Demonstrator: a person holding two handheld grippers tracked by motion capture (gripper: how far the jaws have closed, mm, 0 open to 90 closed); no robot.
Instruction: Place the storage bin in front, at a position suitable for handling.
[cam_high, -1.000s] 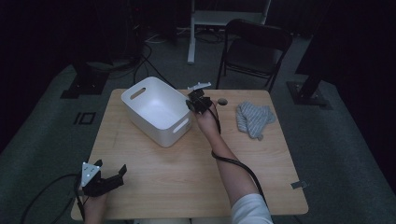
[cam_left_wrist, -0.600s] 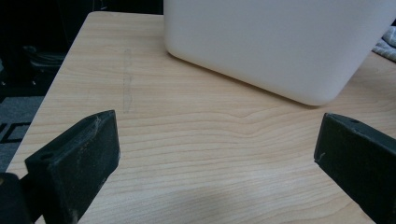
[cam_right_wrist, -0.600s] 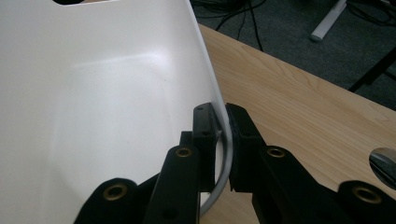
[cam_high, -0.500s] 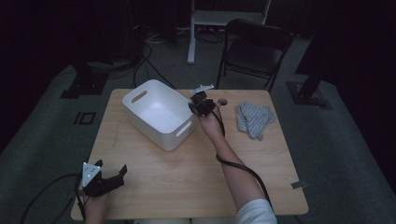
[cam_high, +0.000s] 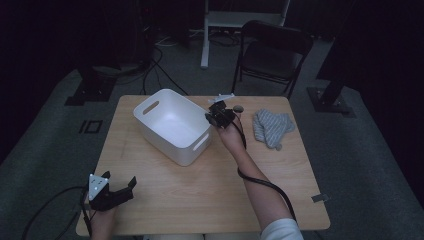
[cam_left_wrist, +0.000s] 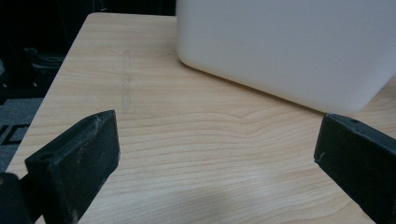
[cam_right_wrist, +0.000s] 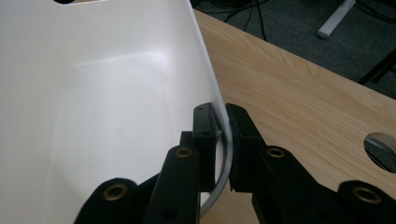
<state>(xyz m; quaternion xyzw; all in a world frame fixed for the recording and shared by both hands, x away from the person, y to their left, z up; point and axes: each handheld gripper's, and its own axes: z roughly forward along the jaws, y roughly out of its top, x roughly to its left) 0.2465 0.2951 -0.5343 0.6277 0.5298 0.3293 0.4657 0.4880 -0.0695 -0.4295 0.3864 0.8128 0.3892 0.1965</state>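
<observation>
White bin (cam_high: 172, 125): rim clamped by right gripper (cam_high: 218, 116), grasp done, move pending; left gripper (cam_high: 116, 192) idle, jaws apart; cloth (cam_high: 272, 127) untouched.

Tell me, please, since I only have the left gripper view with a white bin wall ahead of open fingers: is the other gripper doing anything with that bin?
Observer: Yes. The right gripper is shut on the bin's rim, one of its fingers inside the wall and one outside.
Operator: Thank you. Is there anything in the bin?
Observer: The high view shows its inside bare and white.
Operator: And what else is on the table?
Observer: A striped grey cloth lies bunched to the right of the bin, apart from it, on the table.
Operator: Where does my own gripper sit?
Observer: The left gripper sits at the table's near left corner, open, apart from the bin.
</observation>
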